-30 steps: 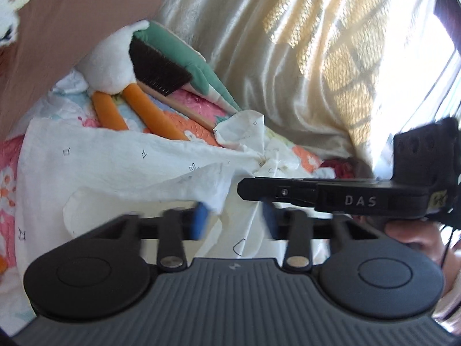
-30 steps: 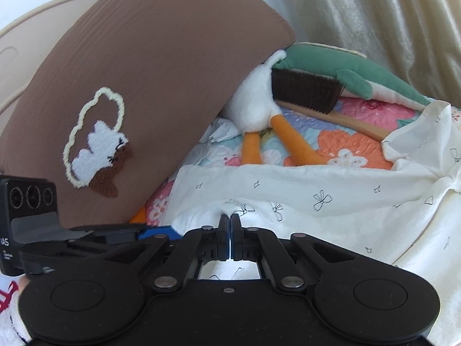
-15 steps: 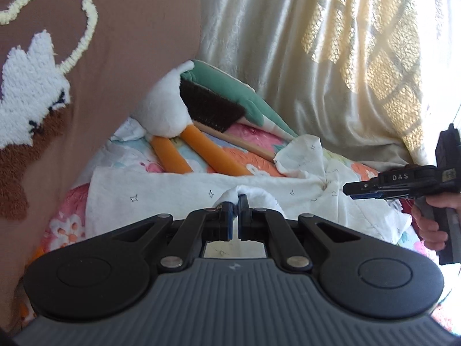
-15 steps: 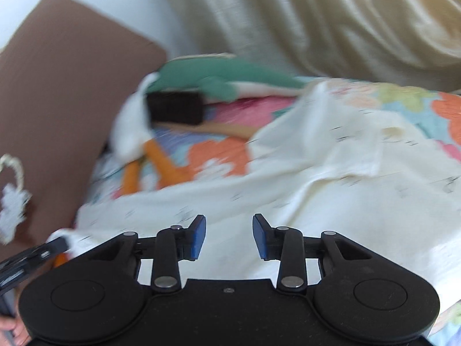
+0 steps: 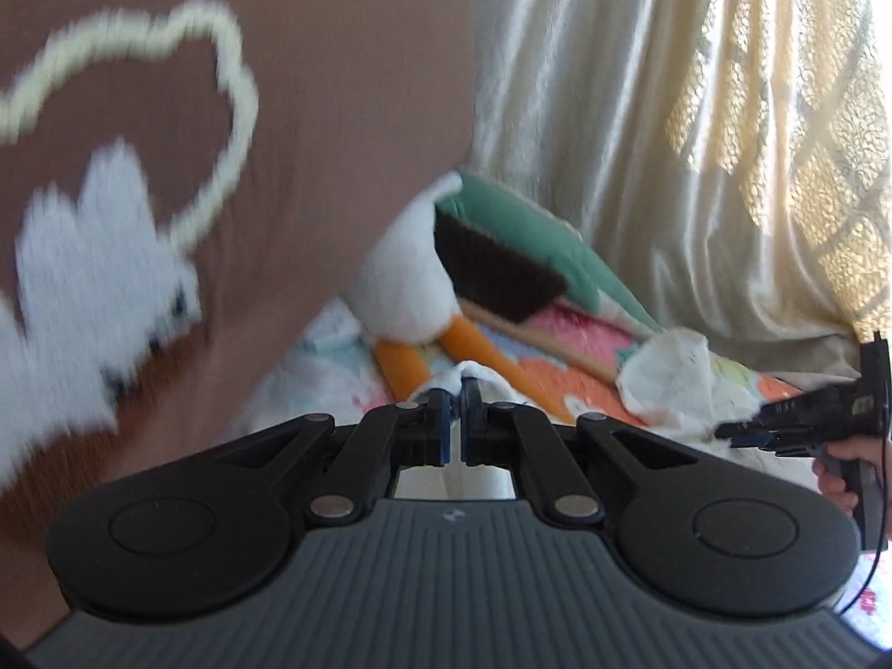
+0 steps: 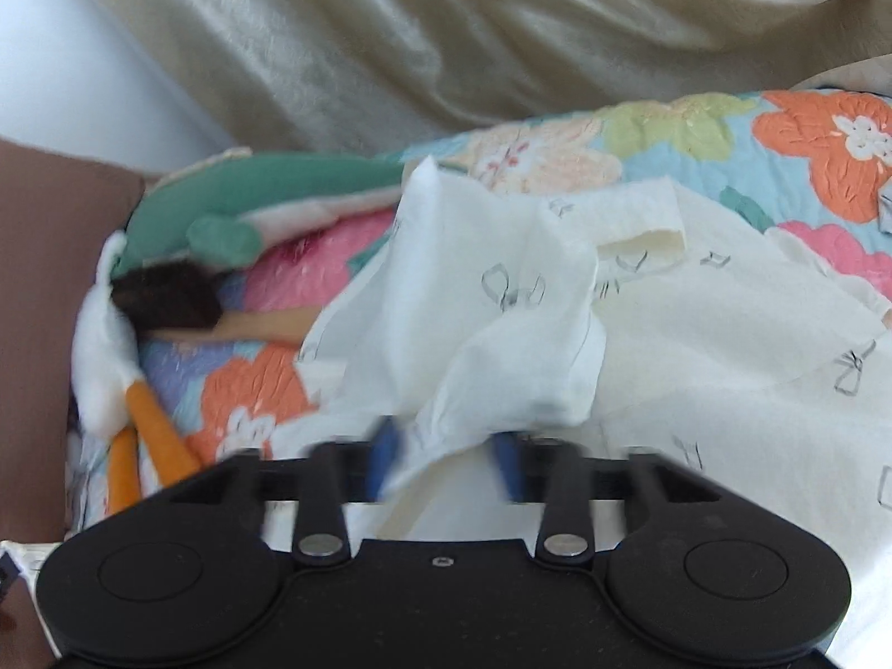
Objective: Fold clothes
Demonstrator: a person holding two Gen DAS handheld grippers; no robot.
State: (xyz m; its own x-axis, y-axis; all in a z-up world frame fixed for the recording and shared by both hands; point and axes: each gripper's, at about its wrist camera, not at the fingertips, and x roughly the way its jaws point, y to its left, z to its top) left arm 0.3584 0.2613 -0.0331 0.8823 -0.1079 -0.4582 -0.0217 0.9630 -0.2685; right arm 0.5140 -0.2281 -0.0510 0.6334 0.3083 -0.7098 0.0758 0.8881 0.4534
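Left claw (image 5: 456, 422) pinches the thin, crumpled white garment (image 6: 697, 345); right claw (image 6: 446, 465), blurred, gapes around a fold.

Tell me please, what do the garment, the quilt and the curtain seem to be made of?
Garment: thin matte woven cloth, probably cotton; it creases softly and shows small printed bows.
Quilt: stitched, padded fabric, likely cotton; its floral surface is puckered.
Curtain: glossy, satin-like fabric, perhaps polyester; its folds catch a sheen, and light passes through it in the left wrist view.
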